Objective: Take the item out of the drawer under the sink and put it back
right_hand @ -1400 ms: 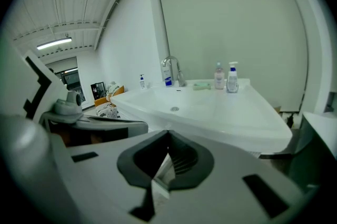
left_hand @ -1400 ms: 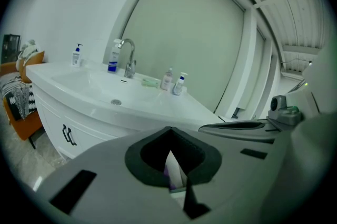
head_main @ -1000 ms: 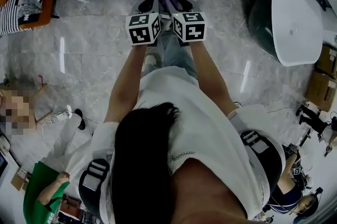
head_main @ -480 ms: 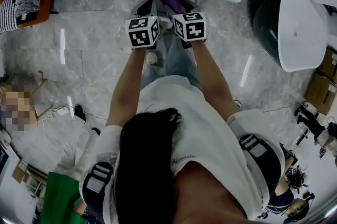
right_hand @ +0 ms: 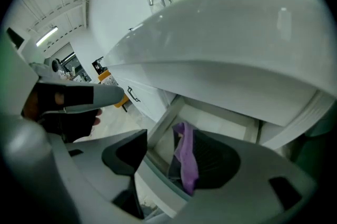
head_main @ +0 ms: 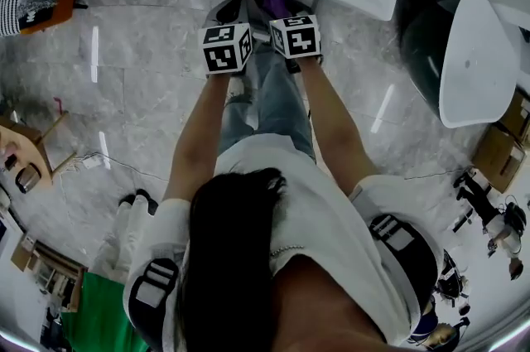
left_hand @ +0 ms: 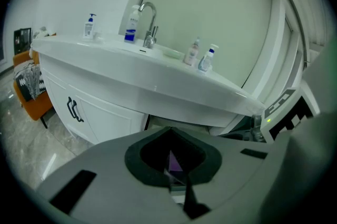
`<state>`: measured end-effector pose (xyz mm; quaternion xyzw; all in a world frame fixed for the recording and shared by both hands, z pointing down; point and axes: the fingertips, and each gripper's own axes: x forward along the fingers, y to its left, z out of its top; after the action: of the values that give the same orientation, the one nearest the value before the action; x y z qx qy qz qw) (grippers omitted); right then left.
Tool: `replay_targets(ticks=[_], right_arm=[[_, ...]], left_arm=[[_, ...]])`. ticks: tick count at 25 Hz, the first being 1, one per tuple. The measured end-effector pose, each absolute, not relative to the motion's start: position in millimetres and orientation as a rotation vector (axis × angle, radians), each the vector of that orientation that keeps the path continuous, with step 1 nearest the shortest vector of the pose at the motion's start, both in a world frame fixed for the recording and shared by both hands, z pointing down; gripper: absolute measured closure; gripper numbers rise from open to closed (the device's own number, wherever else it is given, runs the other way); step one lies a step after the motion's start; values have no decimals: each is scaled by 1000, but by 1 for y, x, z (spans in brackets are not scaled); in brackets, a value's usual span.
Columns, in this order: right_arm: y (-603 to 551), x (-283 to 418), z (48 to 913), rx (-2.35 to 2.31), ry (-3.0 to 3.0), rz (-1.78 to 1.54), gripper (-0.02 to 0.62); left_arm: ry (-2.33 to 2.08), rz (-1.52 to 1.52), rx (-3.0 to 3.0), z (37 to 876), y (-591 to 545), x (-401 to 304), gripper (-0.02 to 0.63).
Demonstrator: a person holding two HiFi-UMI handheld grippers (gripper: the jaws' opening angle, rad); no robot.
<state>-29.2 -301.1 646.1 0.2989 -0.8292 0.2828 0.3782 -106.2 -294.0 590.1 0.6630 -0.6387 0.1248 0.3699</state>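
The left tool [left_hand: 169, 133] is closed, jaws together. The right tool [right_hand: 166, 157] is open. The purple cloth [right_hand: 185, 162] hangs against its right pad, over the open drawer [right_hand: 210, 120] below the bench's [right_hand: 226, 44] front edge.

- Wore a white short-sleeved T-shirt [head_main: 331, 209] and blue jeans [head_main: 280, 106].
- Hair [head_main: 228, 259] was long and dark.
- Grey-and-black straps [head_main: 151, 291] crossed both shoulders.
- Left gripper [head_main: 233, 11] and right gripper [head_main: 288, 8] bore black-and-white marker cubes [head_main: 225, 48].

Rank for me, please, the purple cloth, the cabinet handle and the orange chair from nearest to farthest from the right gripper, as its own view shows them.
1. purple cloth, between the jaws, against the right one.
2. cabinet handle, up to the left.
3. orange chair, farther left, behind it.
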Motion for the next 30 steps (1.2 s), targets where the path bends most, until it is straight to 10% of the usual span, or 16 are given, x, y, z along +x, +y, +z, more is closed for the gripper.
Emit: replay_targets(ticks=[30], right_arm=[[-332,-41,787,598,-1882,680,318]], left_arm=[[-1656,367,1565,669,-320,-136,603]])
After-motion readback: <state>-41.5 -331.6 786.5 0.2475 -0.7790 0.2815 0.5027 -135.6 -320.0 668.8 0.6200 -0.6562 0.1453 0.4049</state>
